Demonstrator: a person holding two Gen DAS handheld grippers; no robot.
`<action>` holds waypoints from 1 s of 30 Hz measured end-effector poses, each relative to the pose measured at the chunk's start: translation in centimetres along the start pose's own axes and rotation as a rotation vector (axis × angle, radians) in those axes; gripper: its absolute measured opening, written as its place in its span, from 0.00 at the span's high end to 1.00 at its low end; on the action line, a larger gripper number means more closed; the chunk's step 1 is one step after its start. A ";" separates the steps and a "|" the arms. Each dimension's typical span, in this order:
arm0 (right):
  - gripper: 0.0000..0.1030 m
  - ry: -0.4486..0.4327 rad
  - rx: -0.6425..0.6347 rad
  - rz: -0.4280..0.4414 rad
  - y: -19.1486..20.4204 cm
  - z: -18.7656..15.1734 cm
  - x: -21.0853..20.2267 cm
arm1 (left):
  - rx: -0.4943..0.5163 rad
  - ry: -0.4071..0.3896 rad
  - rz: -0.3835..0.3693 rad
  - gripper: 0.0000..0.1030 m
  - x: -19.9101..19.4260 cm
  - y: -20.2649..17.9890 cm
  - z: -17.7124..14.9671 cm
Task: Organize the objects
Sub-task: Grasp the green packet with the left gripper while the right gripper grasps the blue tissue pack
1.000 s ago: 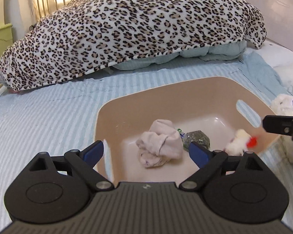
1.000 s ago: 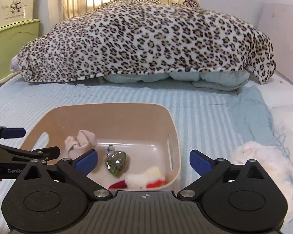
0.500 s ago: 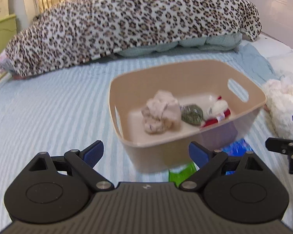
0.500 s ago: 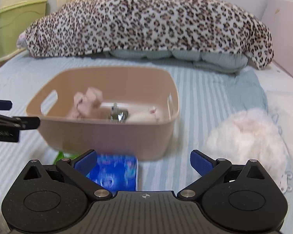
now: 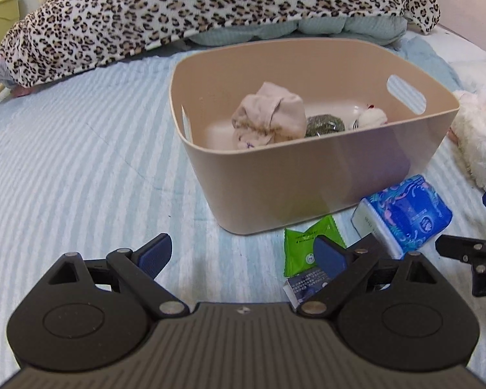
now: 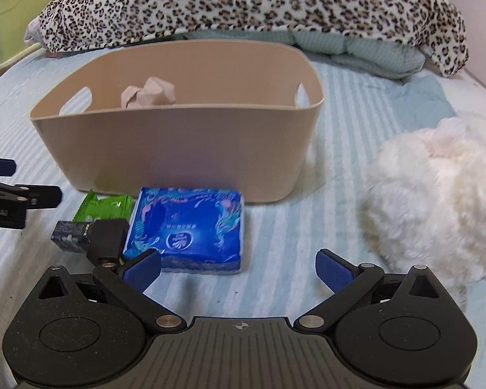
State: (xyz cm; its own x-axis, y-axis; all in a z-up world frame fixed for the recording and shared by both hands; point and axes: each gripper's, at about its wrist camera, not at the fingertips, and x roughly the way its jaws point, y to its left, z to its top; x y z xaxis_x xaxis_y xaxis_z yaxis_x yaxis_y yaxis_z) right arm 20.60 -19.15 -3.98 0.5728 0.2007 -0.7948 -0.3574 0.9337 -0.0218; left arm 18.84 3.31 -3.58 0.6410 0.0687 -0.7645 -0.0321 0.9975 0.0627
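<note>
A beige plastic bin (image 6: 184,136) sits on a bed sheet (image 5: 81,162) striped in pale blue and white, and holds a pale pink crumpled cloth (image 5: 269,120), a dark green speckled packet (image 5: 325,125) and a small white plush toy (image 5: 371,118). In front of the bin lie a bright green sachet (image 5: 303,243), a tissue pack (image 6: 191,227) in deep blue with swirling turquoise and pink patterning, and a small dark navy box (image 6: 69,231). A leopard-print blanket (image 6: 243,3) in cream, tan and black covers pale teal bedding (image 6: 356,52), beside a fluffy cream-white plush (image 6: 437,201); both black grippers carry blue fingertip pads (image 6: 335,270).
</note>
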 end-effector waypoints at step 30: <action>0.00 0.077 0.176 0.172 1.8 0.4 6.1 | -0.121 0.151 -0.146 0.08 6.1 0.5 0.1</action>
State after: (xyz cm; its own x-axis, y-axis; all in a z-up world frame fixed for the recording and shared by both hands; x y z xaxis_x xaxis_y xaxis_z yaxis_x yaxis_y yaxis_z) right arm 23.80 -16.14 -8.65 0.4548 0.3440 -0.8214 -0.3073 0.9263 0.2178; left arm 22.79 4.26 -8.12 0.5240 -0.0839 -0.8476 -0.0451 0.9910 -0.1259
